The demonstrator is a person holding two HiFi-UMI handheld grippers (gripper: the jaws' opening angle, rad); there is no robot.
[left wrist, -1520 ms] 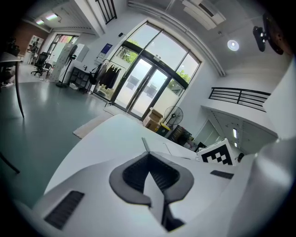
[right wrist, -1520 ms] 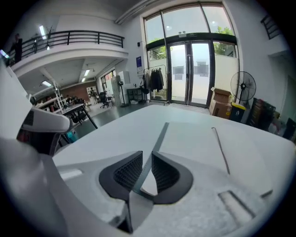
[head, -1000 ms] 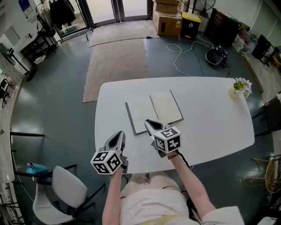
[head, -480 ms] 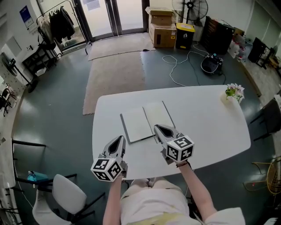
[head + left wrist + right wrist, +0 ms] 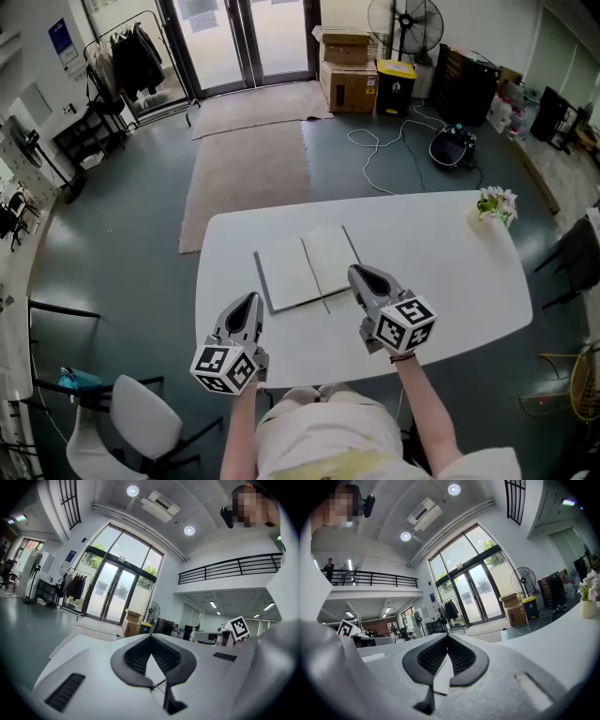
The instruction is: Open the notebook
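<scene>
The notebook is lying spread open, pages up, mid-table, so the opening is looking done. The left gripper and right gripper are hovering by the near edge, both with jaws pressed together on nothing. The next move is probably just clearing off. The right one is sitting near the page corner, with bare tabletop lying either side and the flower vase well away.

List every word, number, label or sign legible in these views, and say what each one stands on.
No text can be read in any view.
Blue poster on the left wall: print too small to read.
Pale sheet on the glass door: blurred.
Black-and-white marker cubes: square patterns only, no letters.
White open notebook: pages look blank.
</scene>
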